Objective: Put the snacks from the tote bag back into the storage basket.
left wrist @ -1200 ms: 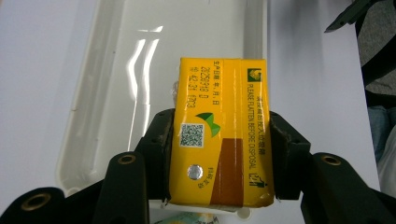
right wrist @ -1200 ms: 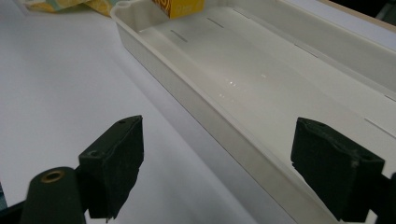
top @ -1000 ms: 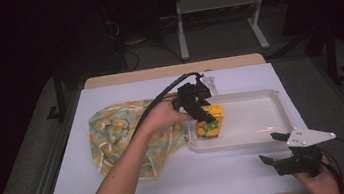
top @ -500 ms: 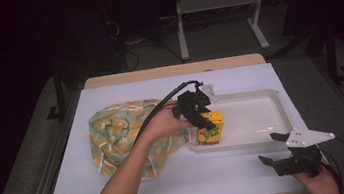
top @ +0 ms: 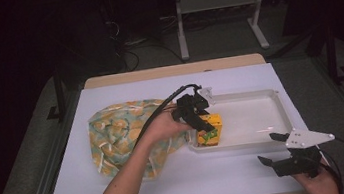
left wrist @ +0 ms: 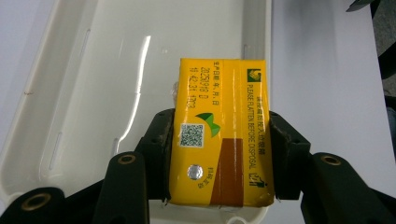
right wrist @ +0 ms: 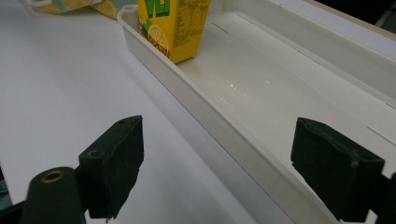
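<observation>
L gripper is clamped on the yellow drink carton, jaws pressing both its narrow sides. Carton sits between the jaws at the near-left corner of the white tray, bottom looks to be on or just above the tray floor (can't tell contact for sure; in the R gripper view it seems seated). R gripper idles w/ jaws wide apart, nothing between them, just off the tray's near rim; carton is ahead and to the left of its jaws, well apart. Patterned cloth bag lies behind the L hand, touching or just beside the tray end. Progress, my read: carton is out of the bag and basically placed in the tray, what's left is release + retreat of L, then prob more items if the bag holds any (contents not visible). Vs 1 s ago: L gripper and carton have shifted a bit toward the near tray corner and look lower; R gripper, bag and tray look unchanged.
</observation>
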Tool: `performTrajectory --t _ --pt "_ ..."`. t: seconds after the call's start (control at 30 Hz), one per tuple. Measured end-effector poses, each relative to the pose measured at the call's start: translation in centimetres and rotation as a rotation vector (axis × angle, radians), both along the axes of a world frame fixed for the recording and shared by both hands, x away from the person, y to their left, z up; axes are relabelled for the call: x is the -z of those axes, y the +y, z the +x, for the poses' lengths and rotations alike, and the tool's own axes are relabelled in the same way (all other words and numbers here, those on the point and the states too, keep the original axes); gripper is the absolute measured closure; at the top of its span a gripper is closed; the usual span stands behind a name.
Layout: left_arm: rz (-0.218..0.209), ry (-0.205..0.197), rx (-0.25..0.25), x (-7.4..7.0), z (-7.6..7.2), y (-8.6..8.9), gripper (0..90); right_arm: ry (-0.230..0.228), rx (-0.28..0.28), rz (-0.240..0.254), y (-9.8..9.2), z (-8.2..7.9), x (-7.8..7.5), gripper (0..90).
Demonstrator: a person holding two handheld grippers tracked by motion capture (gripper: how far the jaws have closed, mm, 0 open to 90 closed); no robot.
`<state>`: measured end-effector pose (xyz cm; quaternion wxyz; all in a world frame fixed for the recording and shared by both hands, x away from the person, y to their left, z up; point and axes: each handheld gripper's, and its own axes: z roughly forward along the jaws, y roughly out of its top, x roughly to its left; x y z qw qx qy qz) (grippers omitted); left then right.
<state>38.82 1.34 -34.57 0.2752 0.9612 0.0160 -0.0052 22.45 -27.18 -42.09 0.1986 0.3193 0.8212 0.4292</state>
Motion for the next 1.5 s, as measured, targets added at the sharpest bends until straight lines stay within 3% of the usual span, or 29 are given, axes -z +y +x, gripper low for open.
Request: performTrajectory --t 0.5,0.77,1.5 --pt "-0.031 0.029 0.011 0.8 0.1 0.8 50.2 0.005 -0.004 -0.001 0.1 0.1 0.1 16.7" --pt "-0.008 -0.025 0.035 0.8 -0.9 0.6 49.7 0.004 -0.001 -0.002 0.2 0.1 0.1 16.7" --pt "-0.024 -0.026 0.028 1.1 -1.1 0.8 48.6 0.019 -0.007 0.016 0.2 0.3 0.3 16.7"
